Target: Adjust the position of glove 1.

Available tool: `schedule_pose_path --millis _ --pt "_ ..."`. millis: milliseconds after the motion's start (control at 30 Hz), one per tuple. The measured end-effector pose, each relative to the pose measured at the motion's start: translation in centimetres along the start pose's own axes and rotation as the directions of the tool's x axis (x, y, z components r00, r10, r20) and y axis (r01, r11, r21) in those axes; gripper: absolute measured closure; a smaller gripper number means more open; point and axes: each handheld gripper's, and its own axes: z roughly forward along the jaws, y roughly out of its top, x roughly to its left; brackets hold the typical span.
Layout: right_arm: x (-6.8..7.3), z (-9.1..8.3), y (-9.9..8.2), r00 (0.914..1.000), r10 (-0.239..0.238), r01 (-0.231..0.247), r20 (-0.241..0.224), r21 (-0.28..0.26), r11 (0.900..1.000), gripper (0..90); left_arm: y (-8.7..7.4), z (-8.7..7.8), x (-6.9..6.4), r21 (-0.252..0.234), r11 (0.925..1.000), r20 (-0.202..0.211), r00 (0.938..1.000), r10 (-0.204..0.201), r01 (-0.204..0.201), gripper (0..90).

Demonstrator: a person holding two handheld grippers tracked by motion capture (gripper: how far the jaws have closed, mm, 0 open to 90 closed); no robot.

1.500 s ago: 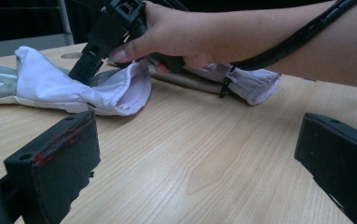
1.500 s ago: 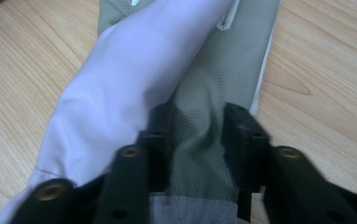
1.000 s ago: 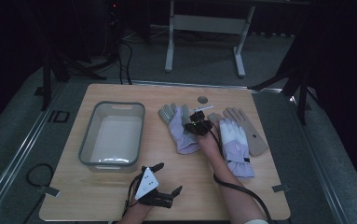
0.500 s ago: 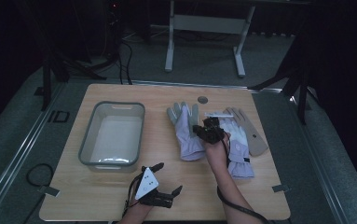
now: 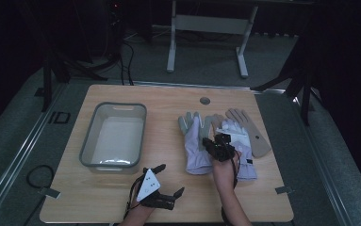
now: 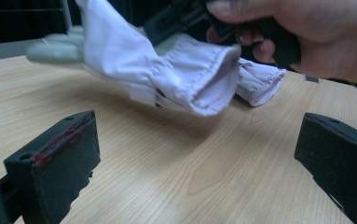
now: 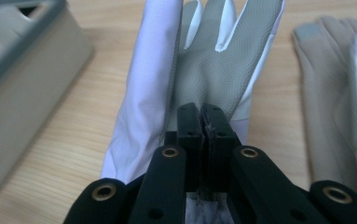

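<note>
Wooden table; right gripper clamped on white glove, lifted; left gripper spread wide, empty.

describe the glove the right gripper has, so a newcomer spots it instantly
On the wooden table, right of the grey bin, lie several gloves. It is the leftmost one: white with a grey palm, pinched by the right gripper, unlike the beige glove.

A grey bin sits on the wooden table at nine o'clock; a tan glove lies at three o'clock.
</note>
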Motion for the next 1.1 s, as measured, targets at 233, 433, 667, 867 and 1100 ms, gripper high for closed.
schedule_pose_path --millis 233,433,667,867,1100 --pt "-0.8 1.8 -2.3 0.9978 0.044 -0.046 0.051 0.041 0.9981 86.8 0.0 0.0 0.0 0.000 1.0000 -0.002 1.0000 -0.001 0.001 0.0" --pt "-1.4 3.0 -3.5 0.9953 0.071 -0.075 0.066 0.060 0.9953 76.7 0.0 0.0 0.0 0.000 1.0000 -0.001 1.0000 0.001 -0.001 0.0" --pt "-1.0 2.5 -2.7 0.9976 0.013 -0.018 0.069 0.072 0.9972 63.0 0.0 0.0 0.0 0.004 1.0000 0.001 1.0000 -0.003 0.003 0.0" --pt "-1.3 1.2 -1.0 0.9953 -0.060 0.057 0.076 0.039 0.9976 58.1 0.0 0.0 0.0 0.001 1.0000 0.000 1.0000 0.000 0.000 0.0" --pt "-2.7 -0.9 0.9 0.9913 -0.128 0.128 0.029 0.007 0.9917 57.0 0.0 0.0 0.0 0.003 1.0000 0.000 1.0000 -0.001 0.001 0.0"
